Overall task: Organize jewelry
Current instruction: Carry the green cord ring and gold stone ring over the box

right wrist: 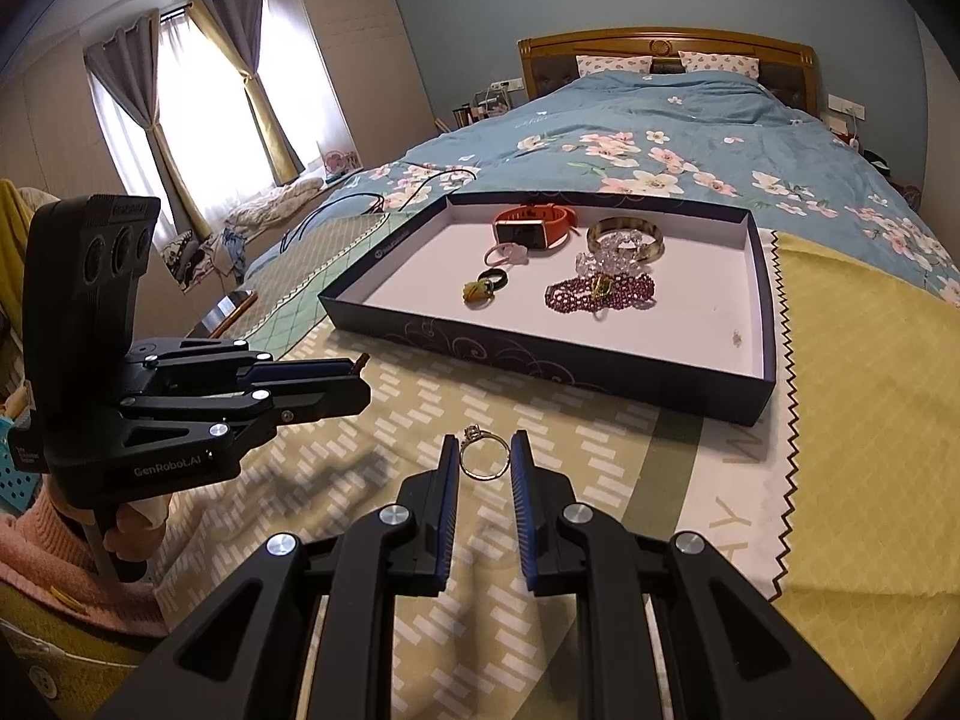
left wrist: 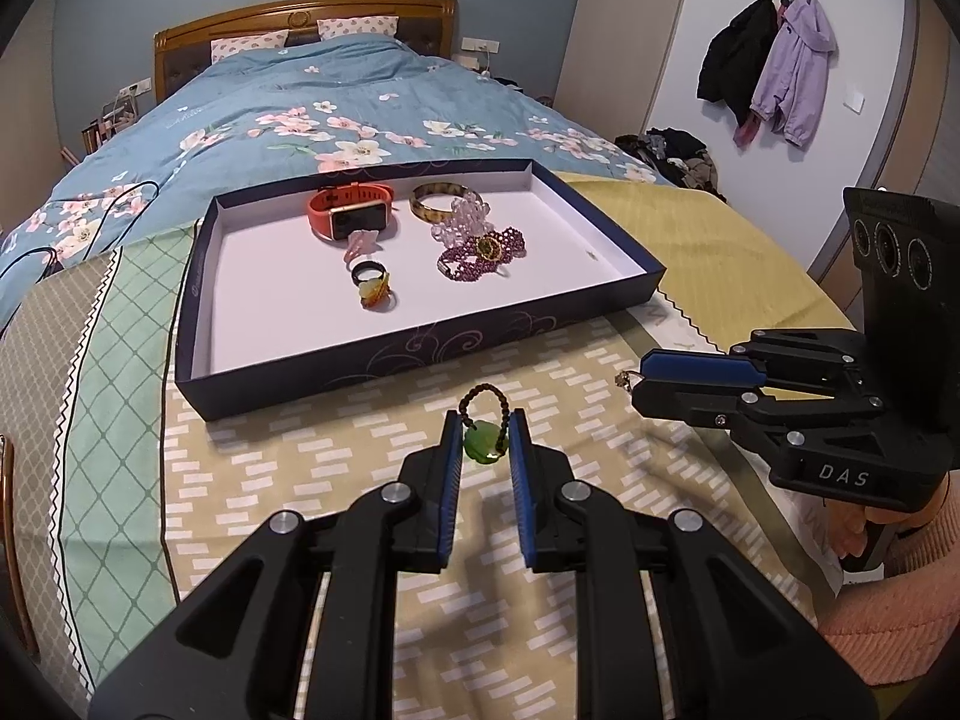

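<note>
Both tools held pieces short of the tray (left wrist: 420, 354) on the bed: left tool (left wrist: 485, 441) pinched a green-pendant bead loop (left wrist: 483, 420), right tool (right wrist: 485, 457) a gold ring (right wrist: 483, 461); next, probably carry each over the rim, then release.

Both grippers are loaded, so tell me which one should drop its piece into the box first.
Probably the right hand-held gripper. Its ring faces the bare side of the box. The left hand-held gripper, holding the green bead charm, faces the box's near wall.
</note>
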Tool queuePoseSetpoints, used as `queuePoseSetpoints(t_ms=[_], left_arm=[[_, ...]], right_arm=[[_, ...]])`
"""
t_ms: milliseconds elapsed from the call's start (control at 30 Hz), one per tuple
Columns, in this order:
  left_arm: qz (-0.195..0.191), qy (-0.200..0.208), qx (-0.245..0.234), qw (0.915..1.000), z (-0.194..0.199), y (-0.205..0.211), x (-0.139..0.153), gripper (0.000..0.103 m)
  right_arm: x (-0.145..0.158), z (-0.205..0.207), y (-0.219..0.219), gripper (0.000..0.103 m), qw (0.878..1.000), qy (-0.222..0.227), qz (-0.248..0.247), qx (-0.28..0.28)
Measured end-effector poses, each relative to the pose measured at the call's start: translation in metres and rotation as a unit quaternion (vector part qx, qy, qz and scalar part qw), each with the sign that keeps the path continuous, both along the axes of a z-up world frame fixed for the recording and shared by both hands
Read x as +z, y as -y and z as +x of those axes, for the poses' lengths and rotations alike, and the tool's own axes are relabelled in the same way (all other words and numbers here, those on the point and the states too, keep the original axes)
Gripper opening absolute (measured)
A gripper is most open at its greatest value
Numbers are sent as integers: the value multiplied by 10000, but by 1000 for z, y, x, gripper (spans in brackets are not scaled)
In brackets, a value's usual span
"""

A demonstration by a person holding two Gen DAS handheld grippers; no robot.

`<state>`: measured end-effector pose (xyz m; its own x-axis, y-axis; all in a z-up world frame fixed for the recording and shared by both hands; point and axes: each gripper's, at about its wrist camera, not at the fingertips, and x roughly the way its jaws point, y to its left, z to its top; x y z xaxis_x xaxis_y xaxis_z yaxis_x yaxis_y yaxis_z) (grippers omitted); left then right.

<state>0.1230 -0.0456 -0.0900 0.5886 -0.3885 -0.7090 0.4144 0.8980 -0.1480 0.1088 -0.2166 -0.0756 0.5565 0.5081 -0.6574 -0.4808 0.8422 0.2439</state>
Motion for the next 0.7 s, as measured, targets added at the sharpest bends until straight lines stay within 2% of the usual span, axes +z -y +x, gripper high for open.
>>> queuePoseSetpoints(t_ms=[700], left_arm=[[-70, 228, 136, 9996, 2, -6, 16, 16]], right_arm=[[15, 13, -1, 15, 9995, 196, 220, -59]])
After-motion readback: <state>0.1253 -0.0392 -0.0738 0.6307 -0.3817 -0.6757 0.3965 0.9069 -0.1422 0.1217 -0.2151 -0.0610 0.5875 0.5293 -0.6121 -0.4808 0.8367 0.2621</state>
